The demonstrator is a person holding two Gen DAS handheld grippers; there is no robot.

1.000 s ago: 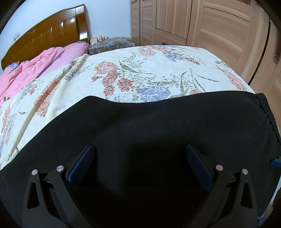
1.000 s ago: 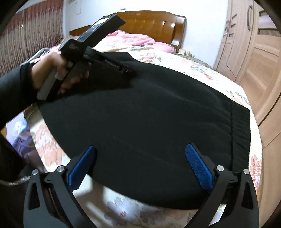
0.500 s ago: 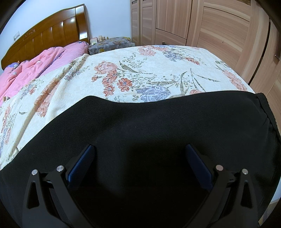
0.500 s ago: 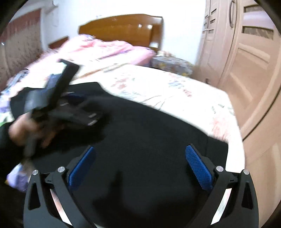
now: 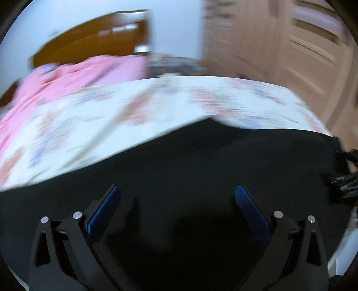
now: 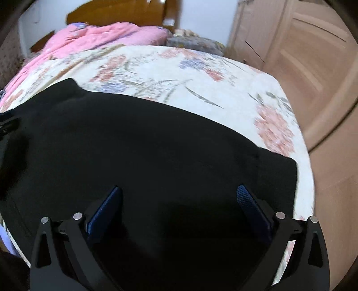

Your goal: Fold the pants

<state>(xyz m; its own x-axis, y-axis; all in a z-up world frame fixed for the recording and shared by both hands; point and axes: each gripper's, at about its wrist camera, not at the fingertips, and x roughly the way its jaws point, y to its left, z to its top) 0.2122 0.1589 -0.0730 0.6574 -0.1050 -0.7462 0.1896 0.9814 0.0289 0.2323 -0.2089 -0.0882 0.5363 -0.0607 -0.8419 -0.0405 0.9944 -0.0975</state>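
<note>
Black pants (image 5: 179,165) lie spread flat across the near part of a floral bedspread (image 5: 134,107). The left wrist view is blurred by motion. My left gripper (image 5: 177,194) hovers open over the dark cloth, nothing between its blue pads. In the right wrist view the same pants (image 6: 145,143) fill the lower half, their right edge near the bed's side. My right gripper (image 6: 179,194) is open above the cloth and holds nothing. A dark part of the right tool (image 5: 344,181) shows at the right edge of the left wrist view.
Pink bedding (image 6: 105,38) is heaped at the head of the bed below a wooden headboard (image 6: 125,13). A small cloth-covered stand (image 6: 194,42) sits beside it. Wooden wardrobe doors (image 6: 302,56) run along the right side, close to the bed's edge (image 6: 306,170).
Both grippers have swung: the left view has tilted up and blurred, and the right view has turned right, so the hand with the left tool has left its middle. Pants lie as before.
</note>
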